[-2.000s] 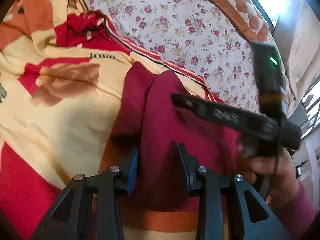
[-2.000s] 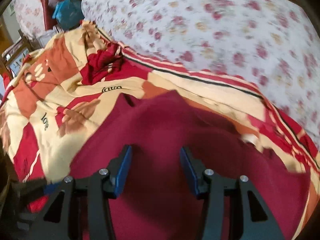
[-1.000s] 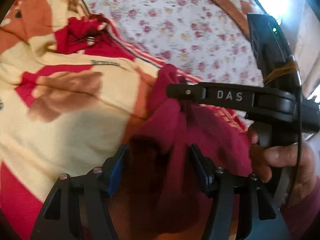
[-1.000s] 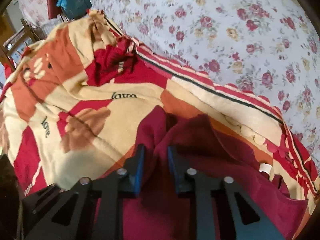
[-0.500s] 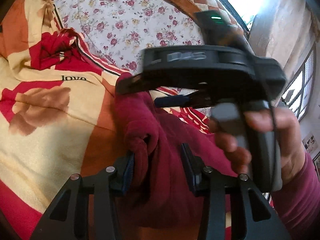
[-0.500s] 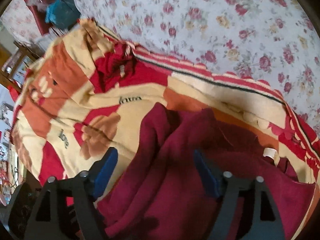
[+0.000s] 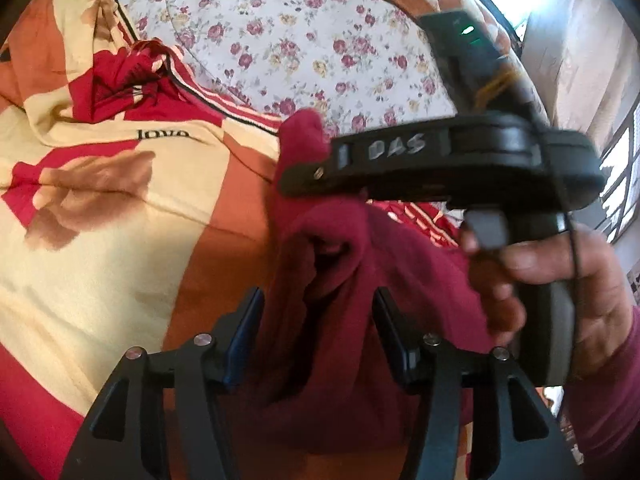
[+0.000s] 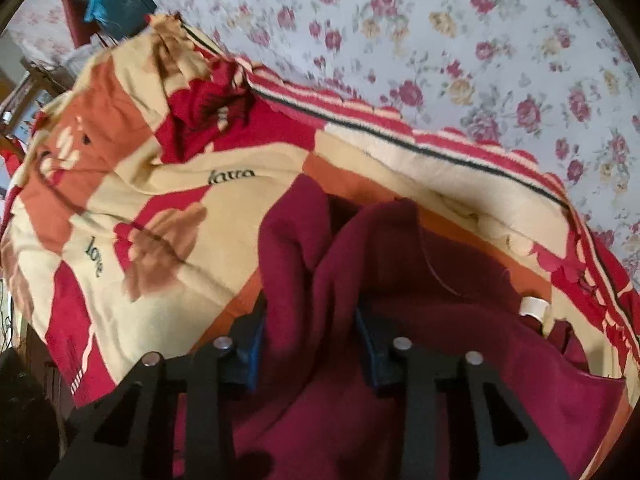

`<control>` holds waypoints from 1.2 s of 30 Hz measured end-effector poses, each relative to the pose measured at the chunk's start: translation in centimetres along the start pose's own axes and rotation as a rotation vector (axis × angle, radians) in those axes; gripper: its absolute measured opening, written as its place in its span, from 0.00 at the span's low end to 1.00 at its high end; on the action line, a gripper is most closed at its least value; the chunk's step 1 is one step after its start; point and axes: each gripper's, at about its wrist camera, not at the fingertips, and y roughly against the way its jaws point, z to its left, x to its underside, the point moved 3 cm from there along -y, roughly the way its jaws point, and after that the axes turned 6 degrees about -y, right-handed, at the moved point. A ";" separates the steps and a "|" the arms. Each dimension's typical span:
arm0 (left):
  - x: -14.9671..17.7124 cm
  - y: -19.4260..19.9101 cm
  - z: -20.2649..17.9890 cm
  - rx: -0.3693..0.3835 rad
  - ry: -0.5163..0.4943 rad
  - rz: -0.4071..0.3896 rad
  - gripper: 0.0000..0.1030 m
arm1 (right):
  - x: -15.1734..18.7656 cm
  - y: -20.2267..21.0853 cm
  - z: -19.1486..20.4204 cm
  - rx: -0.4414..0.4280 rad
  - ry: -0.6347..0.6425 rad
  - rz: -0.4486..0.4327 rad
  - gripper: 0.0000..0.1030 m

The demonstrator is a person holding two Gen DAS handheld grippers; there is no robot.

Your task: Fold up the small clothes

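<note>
On blanket (image 8: 248,208), bunched maroon garment (image 8: 400,280), sheet (image 8: 460,40) beyond

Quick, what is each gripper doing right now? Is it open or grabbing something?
Left gripper: opening, with a fold of the maroon garment between its jaws, not pinched.
Right gripper: closing around a bunched fold of that garment, pads about touching it.

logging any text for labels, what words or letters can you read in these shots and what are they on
"DAS" in pale letters on the side of the right gripper, seen from the left wrist.
"love" in black on the patterned blanket, twice: once near the crumpled red patch, once lower left, turned sideways.
The small white tag on the maroon garment shows no readable print.
</note>
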 end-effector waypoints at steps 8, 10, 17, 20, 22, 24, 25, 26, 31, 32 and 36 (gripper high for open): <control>-0.3 1.6 -2.8 0.059 -0.022 -0.016 0.00 | 1.0 4.7 -2.2 -0.085 -0.057 -0.081 0.33; -0.8 2.3 -4.5 0.063 -0.050 -0.017 0.00 | 1.2 6.3 -2.8 -0.097 -0.061 -0.101 0.33; -1.8 2.3 -12.7 0.076 -0.206 0.015 0.00 | 3.8 13.3 -7.2 -0.126 -0.112 -0.181 0.33; -1.6 1.4 -16.0 0.092 -0.266 0.040 0.00 | 5.7 15.6 -10.1 -0.125 -0.148 -0.212 0.33; -1.3 0.6 -18.3 0.105 -0.304 0.062 0.00 | 7.2 16.7 -12.4 -0.119 -0.176 -0.226 0.32; -0.9 -0.3 -20.3 0.115 -0.334 0.083 0.00 | 8.6 17.4 -14.8 -0.110 -0.210 -0.231 0.32; -0.6 -1.0 -21.5 0.121 -0.353 0.097 0.00 | 9.2 17.6 -16.0 -0.107 -0.228 -0.233 0.31; -0.2 -1.6 -22.3 0.125 -0.367 0.108 0.00 | 9.8 17.7 -17.0 -0.105 -0.246 -0.235 0.31; 1.8 -5.5 -25.4 0.111 -0.409 0.189 0.00 | 13.0 16.3 -22.3 -0.078 -0.350 -0.220 0.28; 2.4 -6.5 -25.8 0.104 -0.413 0.209 0.00 | 13.5 15.7 -23.1 -0.079 -0.372 -0.213 0.28; 4.0 -8.5 -25.9 0.086 -0.407 0.279 0.00 | 15.4 12.8 -26.1 -0.042 -0.471 -0.177 0.32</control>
